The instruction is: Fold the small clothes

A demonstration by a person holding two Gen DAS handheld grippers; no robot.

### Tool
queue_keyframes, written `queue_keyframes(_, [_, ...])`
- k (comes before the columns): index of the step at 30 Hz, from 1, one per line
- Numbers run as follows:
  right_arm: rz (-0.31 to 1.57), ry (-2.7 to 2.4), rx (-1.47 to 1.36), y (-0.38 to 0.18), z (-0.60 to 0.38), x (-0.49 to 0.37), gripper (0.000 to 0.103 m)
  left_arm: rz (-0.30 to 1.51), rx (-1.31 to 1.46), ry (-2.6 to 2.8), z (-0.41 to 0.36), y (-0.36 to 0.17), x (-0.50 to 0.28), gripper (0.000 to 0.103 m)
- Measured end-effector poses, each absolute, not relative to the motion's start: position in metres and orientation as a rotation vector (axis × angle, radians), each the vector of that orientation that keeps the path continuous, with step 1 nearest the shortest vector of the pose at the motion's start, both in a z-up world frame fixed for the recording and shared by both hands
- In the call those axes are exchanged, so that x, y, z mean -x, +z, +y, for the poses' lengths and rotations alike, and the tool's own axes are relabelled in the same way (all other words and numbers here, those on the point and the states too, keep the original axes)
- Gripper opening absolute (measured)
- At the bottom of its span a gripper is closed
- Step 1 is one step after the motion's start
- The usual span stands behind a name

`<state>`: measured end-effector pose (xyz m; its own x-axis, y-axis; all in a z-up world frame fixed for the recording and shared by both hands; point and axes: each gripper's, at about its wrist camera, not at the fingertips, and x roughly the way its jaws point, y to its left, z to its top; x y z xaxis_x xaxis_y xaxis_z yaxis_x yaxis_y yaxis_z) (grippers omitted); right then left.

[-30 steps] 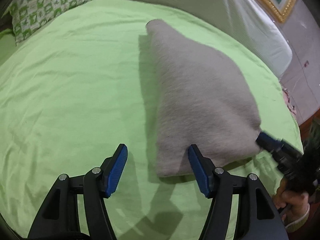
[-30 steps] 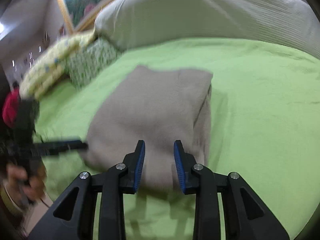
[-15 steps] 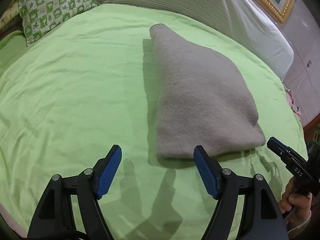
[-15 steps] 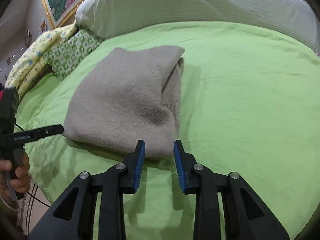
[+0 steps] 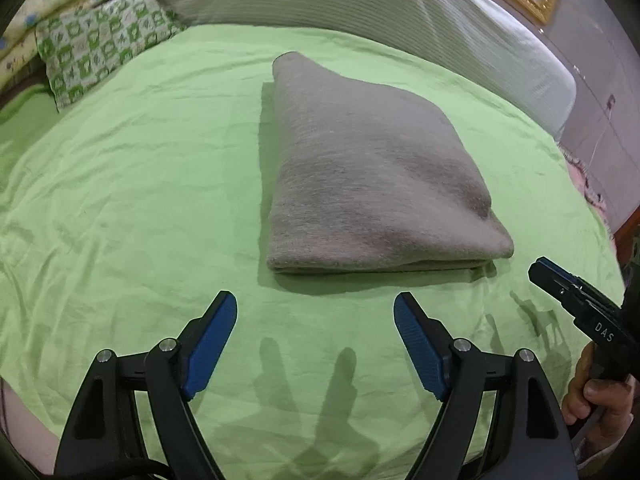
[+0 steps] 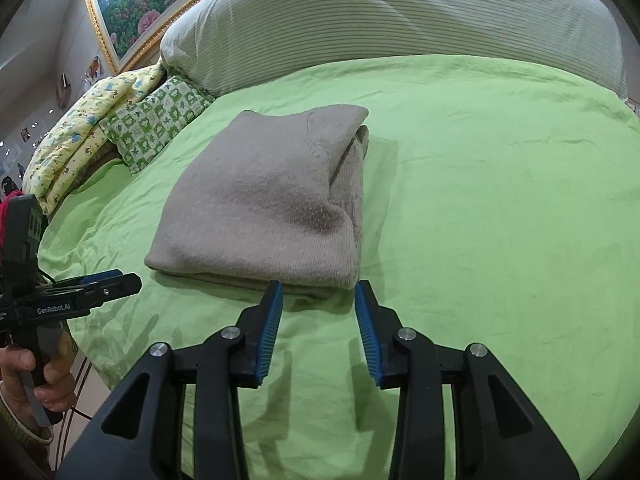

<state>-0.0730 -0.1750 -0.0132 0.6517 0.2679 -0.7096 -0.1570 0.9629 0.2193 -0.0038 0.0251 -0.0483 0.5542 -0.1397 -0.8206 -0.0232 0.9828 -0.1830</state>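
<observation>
A grey knit garment [image 5: 368, 176] lies folded into a thick rectangle on the green bed sheet [image 5: 132, 184]. It also shows in the right wrist view [image 6: 272, 204]. My left gripper [image 5: 316, 340] is open and empty, hovering above the sheet just short of the garment's near edge. My right gripper [image 6: 318, 328] is open and empty, its fingertips close to the garment's near right corner. The right gripper also shows at the right edge of the left wrist view [image 5: 576, 300], and the left gripper at the left edge of the right wrist view [image 6: 100, 286].
A striped padded headboard [image 6: 400, 20] runs behind the bed. A green patterned pillow [image 5: 96, 52] and a yellow printed quilt [image 6: 84, 124] lie at one side. A gold-framed painting [image 6: 132, 4] hangs on the wall. The bed's edge drops off near the hands.
Both grippers let go of the garment and drew back toward the bed edge. The garment settled flat. The left gripper's jaws opened wider, and the right gripper's jaws opened.
</observation>
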Motion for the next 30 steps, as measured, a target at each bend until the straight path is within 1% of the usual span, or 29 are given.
queue_keyframes(10, [0.833, 0.250, -0.158, -0.014, -0.175, 0.078, 0.051, 0.938, 0.103, -0.060, 0.012, -0.038, 0.011, 0.083])
queue_keyframes(18, [0.806, 0.253, -0.169, -0.005, -0.171, 0.068, 0.052, 0.883, 0.028, -0.054, 0.013, -0.030, 0.008, 0.085])
queue_keyframes(20, [0.803, 0.261, -0.164, -0.003, -0.167, 0.065, 0.053, 0.867, 0.013, -0.044, 0.014, -0.028, 0.006, 0.087])
queue_keyframes(22, [0.800, 0.273, -0.153, -0.002, -0.164, 0.059, 0.061, 0.855, -0.016, -0.027, 0.013, -0.026, 0.003, 0.088])
queue_keyframes(26, [0.792, 0.277, -0.163, 0.003, -0.162, 0.045, 0.063, 0.842, -0.037, -0.010, 0.015, -0.023, -0.005, 0.092])
queue_keyframes(30, [0.779, 0.275, -0.166, 0.009, -0.159, 0.021, 0.064, 0.851, 0.015, -0.031, 0.025, -0.022, -0.022, 0.093])
